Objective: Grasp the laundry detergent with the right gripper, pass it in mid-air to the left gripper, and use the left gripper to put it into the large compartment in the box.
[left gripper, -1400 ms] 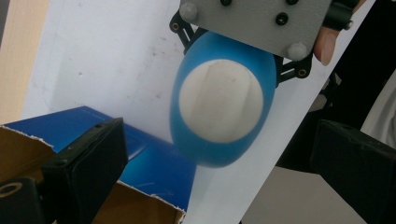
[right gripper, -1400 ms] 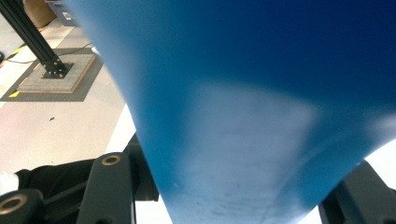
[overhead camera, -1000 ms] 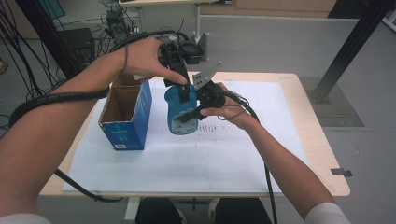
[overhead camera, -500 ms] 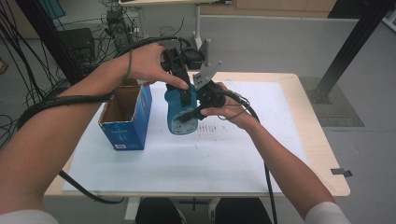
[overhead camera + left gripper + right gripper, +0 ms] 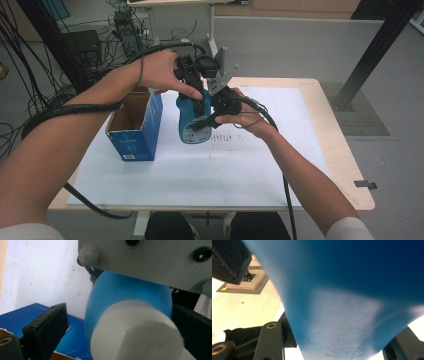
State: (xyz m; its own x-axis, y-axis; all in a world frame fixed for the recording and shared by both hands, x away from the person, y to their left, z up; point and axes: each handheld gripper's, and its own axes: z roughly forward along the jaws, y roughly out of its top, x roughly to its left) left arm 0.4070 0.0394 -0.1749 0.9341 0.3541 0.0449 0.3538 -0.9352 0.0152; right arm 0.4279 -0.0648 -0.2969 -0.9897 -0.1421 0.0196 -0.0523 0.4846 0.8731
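A blue bottle point(image 5: 191, 126) with a white cap point(image 5: 135, 336) stands upright above the white sheet. My right gripper point(image 5: 209, 119) is shut on its body from the right; the blue wall point(image 5: 352, 290) spans the gap between that gripper's jaws point(image 5: 338, 340). From above, my left gripper point(image 5: 198, 92) comes down over the bottle's top. Its jaws stand open on either side of the cap point(image 5: 120, 315), with a clear gap on the left side. The right gripper's grey plate point(image 5: 150, 260) shows just beyond the bottle.
An open blue cardboard box point(image 5: 134, 131) stands just left of the bottle on the white sheet point(image 5: 280, 165), which covers the wooden table point(image 5: 345, 165). Cables trail from both grippers, and a black post stands at the right.
My left hand and gripper have shifted slightly to the right over the bottle's top. The right gripper and the bottle have stayed in place.
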